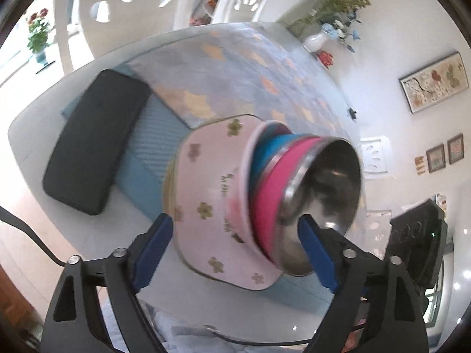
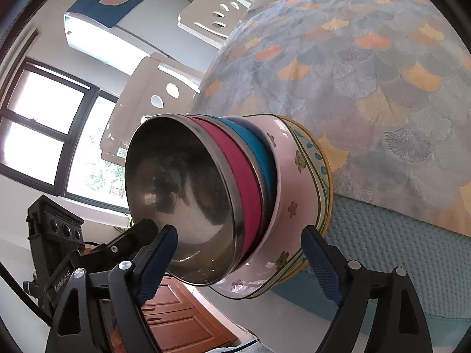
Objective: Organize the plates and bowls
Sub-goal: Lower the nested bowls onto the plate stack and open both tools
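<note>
steel bowl [image 2: 182, 194] tops nested stack: pink bowl [image 2: 247, 188], blue bowl [image 2: 262, 153], floral bowl [image 1: 212, 200]. left gripper [image 1: 235, 250], right gripper [image 2: 238, 261] both spread wide, straddling stack, pads clear.

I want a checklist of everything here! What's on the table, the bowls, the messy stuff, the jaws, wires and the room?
Surface: white table with a patterned cloth and blue mat.
Job's things: nested stack; steel bowl on top, then pink bowl, blue bowl, flowered bowl.
Clutter: black case.
Grippers: left gripper and right gripper, jaws open either side of the stack.
Cables: black cable.
Surroundings: white chairs, window, flower vase.
</note>
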